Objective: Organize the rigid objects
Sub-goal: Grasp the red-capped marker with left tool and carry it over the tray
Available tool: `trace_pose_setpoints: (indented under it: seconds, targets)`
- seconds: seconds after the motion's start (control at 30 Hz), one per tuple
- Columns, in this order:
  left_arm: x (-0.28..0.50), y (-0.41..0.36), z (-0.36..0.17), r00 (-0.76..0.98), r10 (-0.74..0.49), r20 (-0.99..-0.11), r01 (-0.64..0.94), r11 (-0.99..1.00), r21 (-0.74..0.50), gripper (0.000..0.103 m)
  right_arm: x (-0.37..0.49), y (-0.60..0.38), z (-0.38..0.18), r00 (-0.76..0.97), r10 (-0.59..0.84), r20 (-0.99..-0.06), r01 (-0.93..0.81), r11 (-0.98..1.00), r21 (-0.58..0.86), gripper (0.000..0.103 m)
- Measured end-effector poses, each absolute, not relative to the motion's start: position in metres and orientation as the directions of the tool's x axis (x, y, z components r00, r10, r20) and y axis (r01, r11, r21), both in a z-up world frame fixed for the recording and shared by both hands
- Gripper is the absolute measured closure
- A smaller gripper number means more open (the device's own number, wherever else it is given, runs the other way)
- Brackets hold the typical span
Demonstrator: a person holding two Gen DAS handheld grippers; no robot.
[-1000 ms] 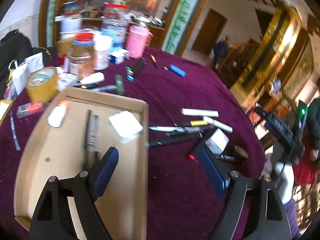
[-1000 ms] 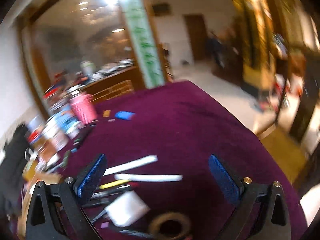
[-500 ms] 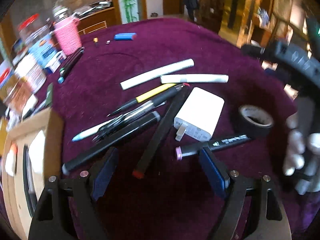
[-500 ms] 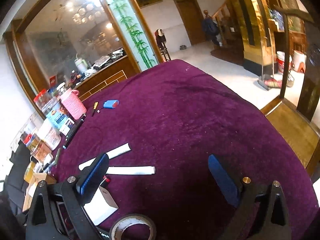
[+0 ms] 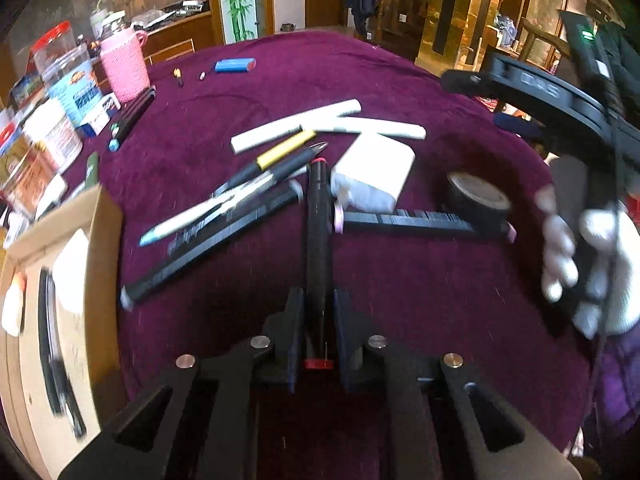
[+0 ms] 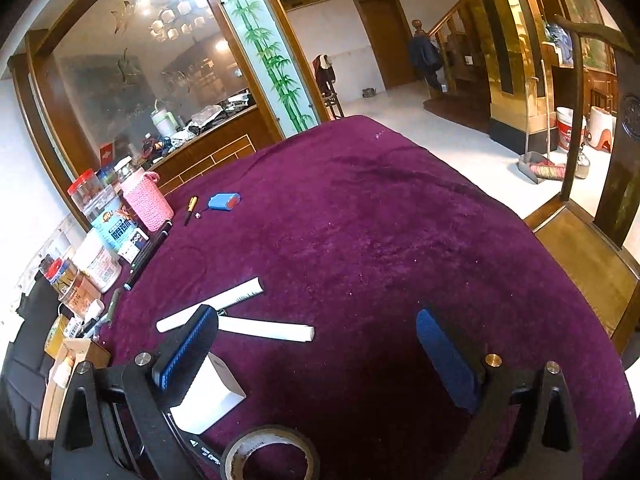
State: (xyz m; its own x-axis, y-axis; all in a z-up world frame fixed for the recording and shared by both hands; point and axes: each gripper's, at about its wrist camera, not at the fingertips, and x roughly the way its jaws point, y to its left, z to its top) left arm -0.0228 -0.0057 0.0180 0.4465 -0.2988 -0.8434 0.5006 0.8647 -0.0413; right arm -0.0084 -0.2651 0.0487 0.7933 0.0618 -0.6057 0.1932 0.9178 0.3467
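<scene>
we see a round table (image 6: 380,240) under purple cloth filling both views; its far and right side lies bare out to the rim, past which the floor drops away. clutter crowds the left edge only: a pink cup (image 6: 147,202), jars and boxes just beside it, too small to read.

at the near left edge sits a cardboard tray (image 5: 64,320), cut off by the frame; a white block and a dark pen-like thing lie in it, blurred.

the left gripper (image 5: 318,316) has its jaws closed on a black marker with red ends (image 5: 319,240), which runs straight forward between the pads. its far end reaches the pile at mid-table, close against a white charger (image 5: 376,168); we cannot tell whether they touch. left of it several pens (image 5: 256,184) and a long black marker (image 5: 216,240) fan out, overlapping. another black marker (image 5: 412,220) lies crosswise to the right, its end by a roll of dark tape (image 5: 476,196). two white sticks (image 5: 296,126) cross at the pile's far side. a blue battery pack (image 5: 235,65) lies alone, well apart, toward the far edge.

the right gripper (image 6: 316,344) hangs with fingers spread wide and nothing between them, above bare cloth; its left finger hides part of the charger. in the left view its gloved hand (image 5: 580,256) is smeared by motion.
</scene>
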Motion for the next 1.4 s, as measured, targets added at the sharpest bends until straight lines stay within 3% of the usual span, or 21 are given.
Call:
trace_pose_setpoints:
  seconds: [0.1,0.17,0.23,0.3,0.47,0.6,0.87,1.1,1.23,1.4]
  targets:
    - [-0.038,0.001,0.026,0.441,-0.309,-0.842,0.506,0.861,-0.051,0.089,-0.008,-0.264,0.048,0.789,0.065,-0.611,0.193,0.918,0.347,0.002]
    - [-0.038,0.004,0.031,0.448,-0.322,-0.834,0.497,0.865,-0.067,0.083,-0.008,-0.264,0.047,0.786,0.067,-0.615,0.195,0.917,0.348,0.002]
    - [-0.034,0.000,0.034,0.465,-0.312,-0.828,0.487,0.872,-0.055,0.049,-0.007,-0.264,0.047,0.784,0.067,-0.617,0.196,0.916,0.349,0.002]
    - [-0.027,-0.008,0.033,0.493,-0.294,-0.819,0.472,0.881,-0.033,0.044,-0.007,-0.264,0.047,0.784,0.065,-0.617,0.196,0.917,0.347,0.002]
    - [-0.012,-0.034,0.006,0.472,-0.240,-0.848,0.485,0.875,0.022,0.044,-0.005,-0.265,0.045,0.779,0.066,-0.623,0.200,0.916,0.347,0.002]
    - [-0.017,-0.029,0.008,0.483,-0.270,-0.833,0.481,0.877,-0.005,0.087,-0.003,-0.265,0.042,0.774,0.068,-0.629,0.200,0.917,0.345,0.002]
    - [-0.038,0.011,0.029,0.453,-0.401,-0.796,0.448,0.875,-0.186,0.089,-0.001,-0.265,0.040,0.771,0.132,-0.623,0.157,0.908,0.387,0.002]
    - [-0.066,0.052,0.063,0.490,-0.489,-0.722,0.436,0.854,-0.283,0.088,0.006,-0.239,0.040,0.707,0.379,-0.598,-0.049,0.869,0.493,0.002]
    - [-0.073,0.081,0.073,0.522,-0.492,-0.697,0.407,0.862,-0.303,0.088,0.010,-0.199,0.048,0.645,0.391,-0.657,-0.149,0.907,0.394,0.002]
    - [-0.077,0.123,0.072,0.558,-0.477,-0.679,0.339,0.878,-0.338,0.088,0.015,-0.152,0.046,0.602,0.239,-0.762,-0.247,0.963,0.107,0.002]
